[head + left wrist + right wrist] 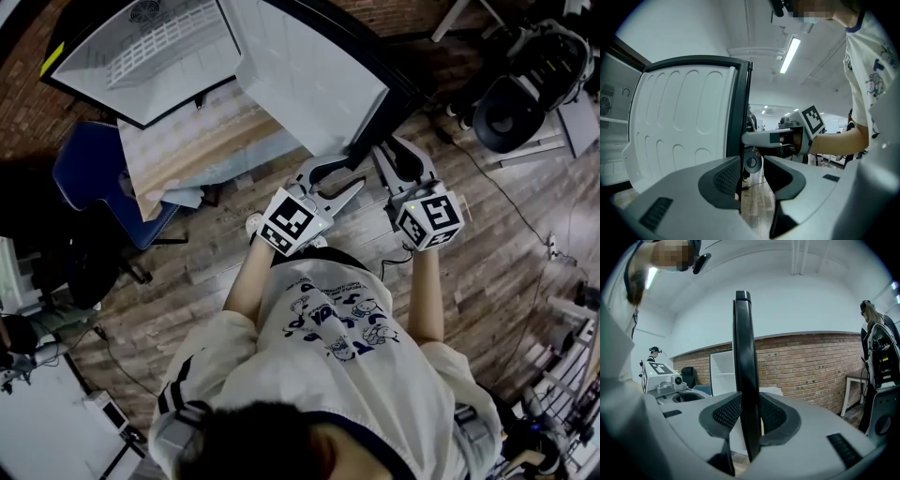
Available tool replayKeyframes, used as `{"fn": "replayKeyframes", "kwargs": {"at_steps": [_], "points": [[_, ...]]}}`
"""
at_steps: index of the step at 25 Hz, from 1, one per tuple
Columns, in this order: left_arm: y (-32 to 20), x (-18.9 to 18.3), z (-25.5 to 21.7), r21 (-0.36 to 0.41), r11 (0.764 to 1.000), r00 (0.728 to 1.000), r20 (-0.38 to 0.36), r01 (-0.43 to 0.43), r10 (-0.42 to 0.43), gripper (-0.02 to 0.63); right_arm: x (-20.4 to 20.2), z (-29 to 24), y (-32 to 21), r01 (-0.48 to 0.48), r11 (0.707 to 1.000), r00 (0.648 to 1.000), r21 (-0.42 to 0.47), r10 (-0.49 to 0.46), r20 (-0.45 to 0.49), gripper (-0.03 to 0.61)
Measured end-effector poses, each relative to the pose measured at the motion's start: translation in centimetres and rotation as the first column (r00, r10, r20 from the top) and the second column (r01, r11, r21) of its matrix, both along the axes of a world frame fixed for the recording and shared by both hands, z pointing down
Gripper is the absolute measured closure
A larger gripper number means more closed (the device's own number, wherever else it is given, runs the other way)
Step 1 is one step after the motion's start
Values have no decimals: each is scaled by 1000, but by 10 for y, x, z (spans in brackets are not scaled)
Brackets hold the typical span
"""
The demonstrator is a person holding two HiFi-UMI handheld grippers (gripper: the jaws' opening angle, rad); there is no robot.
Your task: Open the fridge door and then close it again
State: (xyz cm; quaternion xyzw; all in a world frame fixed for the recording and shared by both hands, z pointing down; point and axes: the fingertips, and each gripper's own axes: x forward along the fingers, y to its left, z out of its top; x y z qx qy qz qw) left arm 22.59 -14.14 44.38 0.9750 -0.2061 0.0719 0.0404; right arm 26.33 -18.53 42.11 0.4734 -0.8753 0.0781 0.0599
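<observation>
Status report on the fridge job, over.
Right gripper clamped on the edge of the open fridge door. Left gripper open, beside that edge. Blue chair by the fridge, apart from the door.

Floor: you stand on grey-brown wood planks (487, 281), which run under and out to the right of your right tongs (401, 159). Wall: red brick wall (811, 366) ahead of the right tongs. A white open shelf unit (723, 373) stands against it, and a table (855, 379) sits further right. Furniture: a blue chair (94, 178) is well to the left of your left tongs (339, 178). Light: the white ceiling (693, 28) carries one lit strip light (789, 55), high above the left tongs.
</observation>
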Motion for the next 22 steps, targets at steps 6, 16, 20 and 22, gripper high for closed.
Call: {"fn": "replayKeyframes", "kwargs": {"at_steps": [6, 16, 20, 22], "points": [[13, -13, -4, 7, 1000, 1000, -4, 14, -14, 449, -18, 0, 15, 44, 999, 999, -6, -44, -22, 454], [28, -48, -6, 7, 995, 994, -18, 104, -104, 449, -62, 2, 46, 206, 978, 978, -17, -206, -39, 446], [35, -68, -8, 9, 989, 989, -25, 146, -145, 449, -89, 4, 61, 323, 946, 945, -31, -324, -37, 450], [38, -81, -8, 10, 986, 986, -30, 167, -166, 449, -105, 5, 67, 370, 928, 927, -33, -371, -49, 474]]}}
